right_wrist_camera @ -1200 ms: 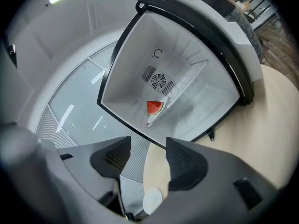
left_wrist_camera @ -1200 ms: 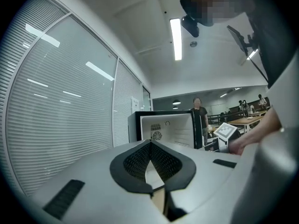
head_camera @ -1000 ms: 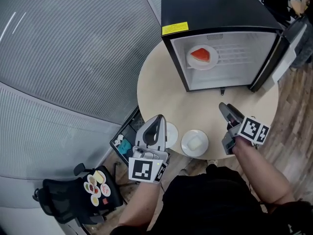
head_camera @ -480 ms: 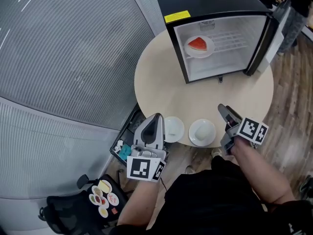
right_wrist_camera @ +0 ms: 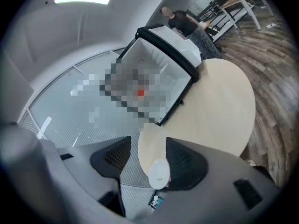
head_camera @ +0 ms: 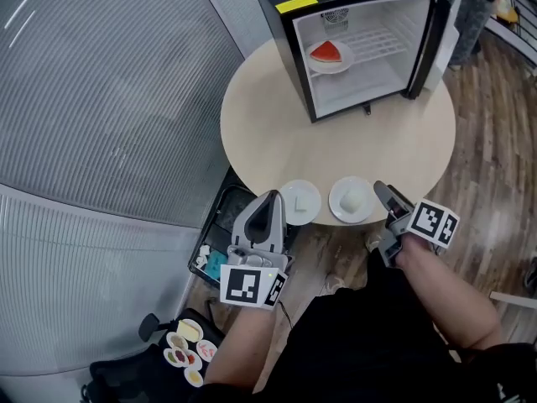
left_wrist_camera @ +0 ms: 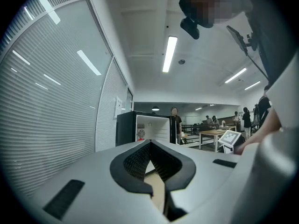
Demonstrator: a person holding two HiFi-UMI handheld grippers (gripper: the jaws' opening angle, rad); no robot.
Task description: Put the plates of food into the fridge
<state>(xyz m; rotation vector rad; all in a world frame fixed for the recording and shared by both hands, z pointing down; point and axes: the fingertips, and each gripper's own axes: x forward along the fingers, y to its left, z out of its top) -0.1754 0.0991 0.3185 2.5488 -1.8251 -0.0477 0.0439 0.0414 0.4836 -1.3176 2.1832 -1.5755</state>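
Your left gripper [left_wrist_camera: 149,143] is pressed together on nothing, just short of the table [head_camera: 403,141]. Your right gripper [right_wrist_camera: 148,147] is spread and empty, with what is probably the right plate [head_camera: 351,200] just beyond its jaws. The left plate [head_camera: 299,201] sits beside it at the near edge. A third plate [head_camera: 330,55] rests in the open fridge [head_camera: 277,11].

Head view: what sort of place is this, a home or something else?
Probably an office, not a home: a mini fridge stands on a round table beside a curved slatted wall, and the left gripper view shows ceiling strip lights and work tables farther back.
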